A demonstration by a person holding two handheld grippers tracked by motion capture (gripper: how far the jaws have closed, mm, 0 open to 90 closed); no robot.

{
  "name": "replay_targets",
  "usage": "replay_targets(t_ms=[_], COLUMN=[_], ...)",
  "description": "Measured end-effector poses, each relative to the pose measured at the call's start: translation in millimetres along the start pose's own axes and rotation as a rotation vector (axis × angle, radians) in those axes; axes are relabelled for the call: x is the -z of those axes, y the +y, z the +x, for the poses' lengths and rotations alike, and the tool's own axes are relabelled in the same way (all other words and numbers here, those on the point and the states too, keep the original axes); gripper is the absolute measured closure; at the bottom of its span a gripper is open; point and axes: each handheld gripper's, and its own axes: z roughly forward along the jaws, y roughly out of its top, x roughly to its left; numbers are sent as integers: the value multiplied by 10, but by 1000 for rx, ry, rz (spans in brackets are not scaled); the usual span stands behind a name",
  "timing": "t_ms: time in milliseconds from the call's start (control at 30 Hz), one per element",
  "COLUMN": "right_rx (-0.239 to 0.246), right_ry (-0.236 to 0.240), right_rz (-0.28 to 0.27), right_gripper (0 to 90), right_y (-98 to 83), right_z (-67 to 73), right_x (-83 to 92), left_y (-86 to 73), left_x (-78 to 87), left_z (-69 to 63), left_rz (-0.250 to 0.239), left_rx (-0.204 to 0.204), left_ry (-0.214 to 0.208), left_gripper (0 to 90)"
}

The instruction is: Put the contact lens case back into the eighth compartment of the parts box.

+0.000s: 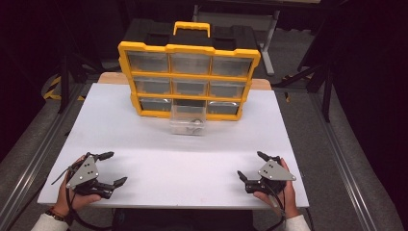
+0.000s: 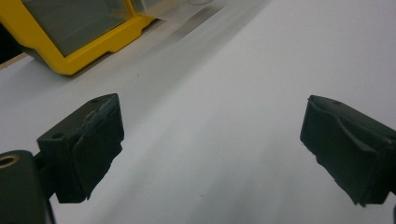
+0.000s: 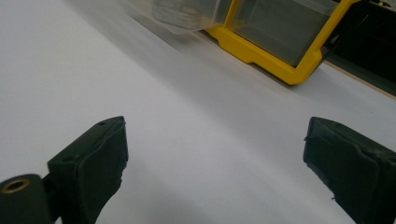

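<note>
Clear plastic drawer (image 1: 188, 120) pulled half out of bottom-middle slot of yellow-framed nine-drawer organiser (image 1: 188, 79), at far-middle of white worktop (image 1: 163, 159). Small dark hardware inside, blurred. Left gripper (image 1: 109, 168) and right gripper (image 1: 250, 166) near front edge, well apart from drawer, fingers spread wide, nothing held. Drawer likely light, stiff, smooth-walled, slippery; pinch front lip, keep level.

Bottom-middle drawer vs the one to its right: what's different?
The bottom-middle drawer is pulled out onto the white table; the bottom-right drawer sits pushed into the yellow organizer. The pulled-out one shows small dark items inside; the right one's contents can't be told. Both are clear plastic.
</note>
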Motion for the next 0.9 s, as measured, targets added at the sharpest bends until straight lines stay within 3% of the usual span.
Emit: replay_targets(t_ms=[800, 900], right_rx=[2, -16], right_ry=[9, 8], right_rz=[-3, -14], right_gripper=[77, 74], right_y=[17, 15], right_z=[-19, -44], right_x=[15, 22], left_y=[4, 7], left_x=[-13, -29], left_z=[14, 23], left_rz=[0, -1], left_rx=[5, 9], left_ry=[-1, 1], left_gripper=[71, 71])
